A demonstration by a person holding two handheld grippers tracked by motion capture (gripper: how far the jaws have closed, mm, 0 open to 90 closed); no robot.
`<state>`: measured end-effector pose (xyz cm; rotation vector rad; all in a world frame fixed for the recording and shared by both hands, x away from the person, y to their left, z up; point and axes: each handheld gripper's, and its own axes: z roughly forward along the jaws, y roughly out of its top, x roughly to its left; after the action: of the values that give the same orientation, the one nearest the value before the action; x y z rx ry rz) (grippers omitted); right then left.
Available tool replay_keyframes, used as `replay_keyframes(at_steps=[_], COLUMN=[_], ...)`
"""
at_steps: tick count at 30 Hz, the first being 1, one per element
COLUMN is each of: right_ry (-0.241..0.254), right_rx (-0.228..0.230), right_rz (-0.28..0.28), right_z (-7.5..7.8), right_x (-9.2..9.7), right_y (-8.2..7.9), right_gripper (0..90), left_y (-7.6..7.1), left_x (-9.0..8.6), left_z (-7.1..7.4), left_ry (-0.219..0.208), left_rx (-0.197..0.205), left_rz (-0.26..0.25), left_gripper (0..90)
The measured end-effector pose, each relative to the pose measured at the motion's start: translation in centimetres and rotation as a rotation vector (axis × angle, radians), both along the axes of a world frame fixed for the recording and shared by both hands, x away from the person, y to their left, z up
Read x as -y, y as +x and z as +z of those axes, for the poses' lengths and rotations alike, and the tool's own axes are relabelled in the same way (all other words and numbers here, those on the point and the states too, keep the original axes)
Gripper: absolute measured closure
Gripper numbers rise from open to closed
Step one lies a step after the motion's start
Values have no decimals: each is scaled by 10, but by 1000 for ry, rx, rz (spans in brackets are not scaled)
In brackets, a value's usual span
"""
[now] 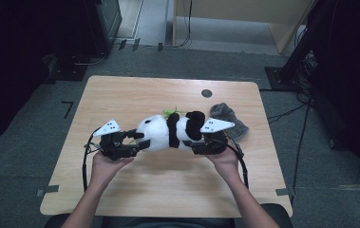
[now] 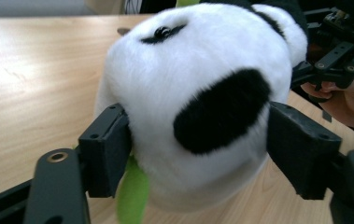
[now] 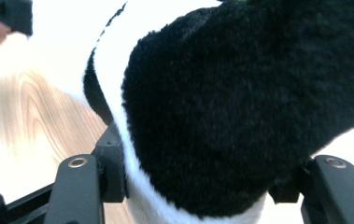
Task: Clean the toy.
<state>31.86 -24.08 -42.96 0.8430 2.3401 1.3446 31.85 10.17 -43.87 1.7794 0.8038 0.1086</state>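
While the person's forearms come in from the near edge of the table (image 1: 120,95), a plush panda (image 1: 168,132) lies on its side across the middle of the wooden top, white head toward the left edge, black limbs toward the right. A bit of green pokes out behind it, toward the far edge. The left gripper (image 1: 142,144) holds the head end, the right gripper (image 1: 193,145) the body end. A grey cloth (image 1: 230,118) lies crumpled just beyond the right gripper, near the right edge, and a dark round spot (image 1: 206,93) sits close to the far edge.

Seen from the left gripper view, the panda's (image 2: 198,98) head is soft white fur with a large black oval patch and a small glossy eye above. The left gripper's (image 2: 198,151) jaws press against both sides of the head; a green strip (image 2: 132,196) hangs by one jaw.

From the right gripper view, thick black fur edged by white sits between the right gripper's (image 3: 202,186) jaws, which clasp the panda (image 3: 240,107) on both sides.
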Motion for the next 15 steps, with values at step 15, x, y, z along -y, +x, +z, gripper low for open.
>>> replay_keyframes(at_steps=[15], right_ry=[101], right_rx=[-86], right_rz=[-69], right_z=[18], right_x=[22], right_y=[-3], right_gripper=[371], left_y=[-8], left_x=[14], left_z=[-22], left_ry=[100], left_rx=[107], left_rz=[-41], left_gripper=[251])
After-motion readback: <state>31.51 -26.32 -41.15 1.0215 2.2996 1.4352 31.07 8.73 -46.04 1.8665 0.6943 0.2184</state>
